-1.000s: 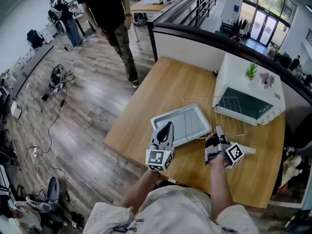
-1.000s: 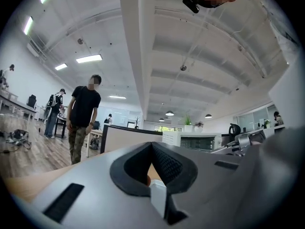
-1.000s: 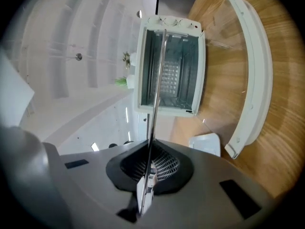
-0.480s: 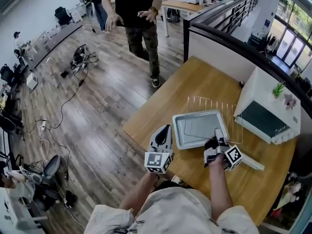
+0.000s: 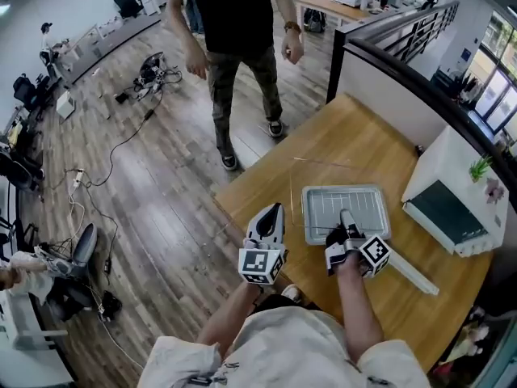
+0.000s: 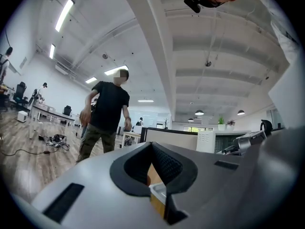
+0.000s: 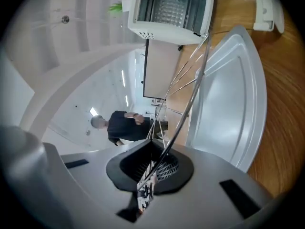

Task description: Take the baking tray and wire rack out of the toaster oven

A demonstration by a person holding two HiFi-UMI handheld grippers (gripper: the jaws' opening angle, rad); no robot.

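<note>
The grey baking tray [image 5: 346,211] lies flat on the wooden table [image 5: 355,148], left of the white toaster oven [image 5: 452,208]. My right gripper [image 5: 346,217] is at the tray's near edge, shut on a wire of the wire rack [image 5: 323,163]. The thin rack hangs tilted over the tray and out to its left. In the right gripper view the rack wire [image 7: 192,98] runs out of the closed jaws beside the tray [image 7: 228,89], toward the open oven [image 7: 167,8]. My left gripper [image 5: 276,210] hovers left of the tray, shut and holding nothing.
A person in black [image 5: 238,47] stands on the wood floor just past the table's far-left edge. Cables and gear [image 5: 153,71] lie on the floor further off. A black railing wall [image 5: 420,79] borders the table behind the oven.
The right gripper has carried the wire rack left, away from the oven and over the tray. The left gripper has drifted off the tray's corner. The person in black has walked closer.
</note>
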